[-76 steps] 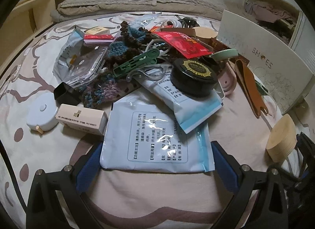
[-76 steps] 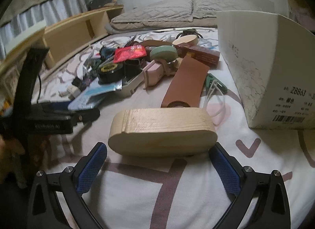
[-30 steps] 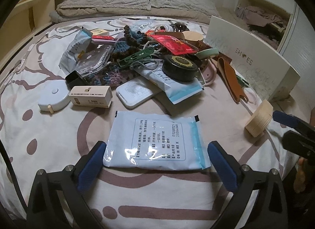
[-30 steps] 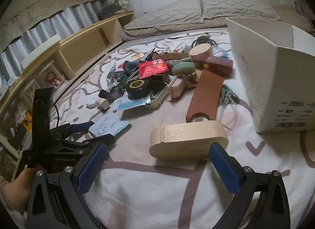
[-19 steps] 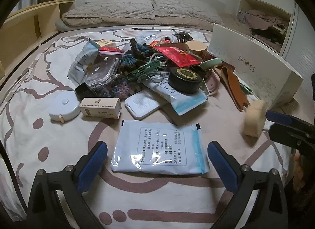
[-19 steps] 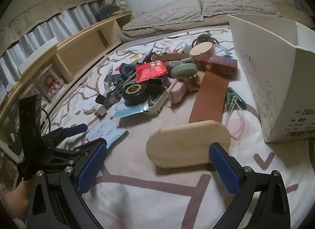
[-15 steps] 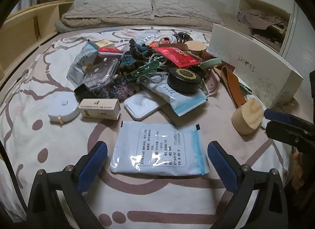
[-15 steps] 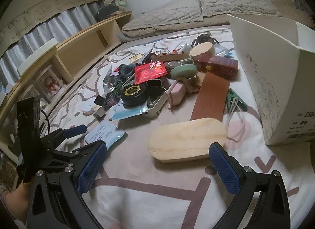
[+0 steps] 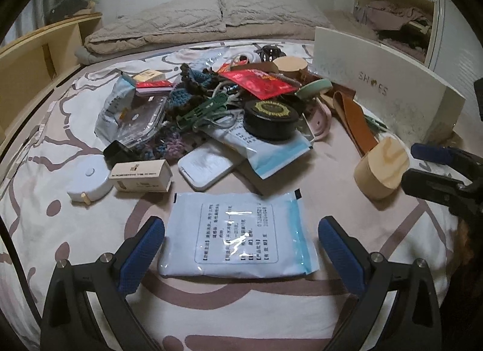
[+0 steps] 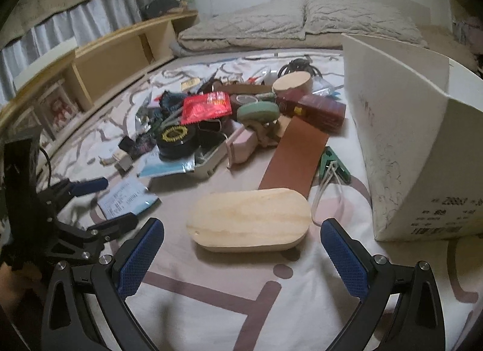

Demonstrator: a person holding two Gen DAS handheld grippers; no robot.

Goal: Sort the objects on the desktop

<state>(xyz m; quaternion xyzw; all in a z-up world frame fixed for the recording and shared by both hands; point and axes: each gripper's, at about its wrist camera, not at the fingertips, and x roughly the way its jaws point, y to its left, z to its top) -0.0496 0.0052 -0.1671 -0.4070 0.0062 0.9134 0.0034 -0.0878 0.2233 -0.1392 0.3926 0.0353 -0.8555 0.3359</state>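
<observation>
Bedding with a brown branch print carries the whole jumble, and two things lie pulled clear of it on the near side. Straight ahead of the right gripper [image 10: 241,256], whose jaws stand wide and empty, the oval wooden box [image 10: 249,219] lies flat, its long axis crosswise, spanning the gap between the blue pads. Likewise spread and empty, the left gripper [image 9: 240,242] frames the pale blue sachet [image 9: 238,237], so each claw is nearest its own item.

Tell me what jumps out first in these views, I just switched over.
A heap of mixed clutter fills the middle of the bedspread, topped by a red foil packet and a black round tin. A pale blue sachet lies flat before the open left gripper, and an oval wooden box before the open right gripper.
</observation>
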